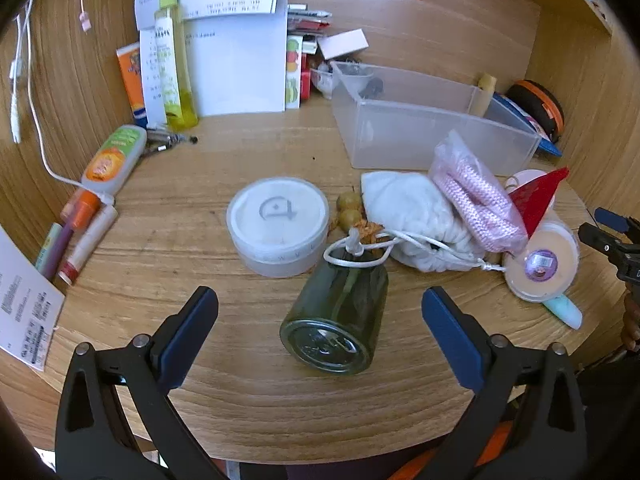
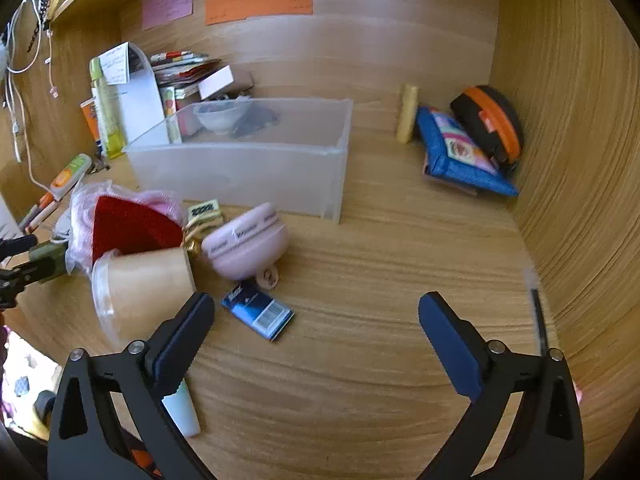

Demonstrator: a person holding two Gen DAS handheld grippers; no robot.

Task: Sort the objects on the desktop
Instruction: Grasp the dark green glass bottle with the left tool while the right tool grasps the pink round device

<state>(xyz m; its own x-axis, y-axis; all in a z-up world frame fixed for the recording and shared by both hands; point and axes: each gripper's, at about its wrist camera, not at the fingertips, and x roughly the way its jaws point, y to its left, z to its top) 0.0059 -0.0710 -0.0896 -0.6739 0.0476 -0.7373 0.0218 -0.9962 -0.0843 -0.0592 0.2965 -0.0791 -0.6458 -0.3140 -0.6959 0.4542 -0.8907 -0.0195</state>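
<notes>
1. Left claw: jaws spread wide, gripping nothing, at the bottom of the left wrist frame.
2. Dark green glass jar lies on its side between those fingers, base toward the camera, touching neither one.
3. Just above it, centre frame: round white lidded tub standing on the wooden surface.
4. Right of the tub: white drawstring pouch, its cord draped over the jar's far end; a bagged pink knit leans on the pouch.
5. Clear plastic bin in the upper right of the frame (a small bowl shows at its far end).
6. Right claw: jaws likewise wide apart, holding nothing, over bare wood at the bottom of the right wrist frame.
7. Just above its left finger: blue staple box flat on the surface, a pink round case tilted behind it.
8. Capped tan cup lies on its side at left, a red cloth over its far end.
9. Blue pouch and orange-black case lean in the upper right corner, well apart from the claw.
</notes>
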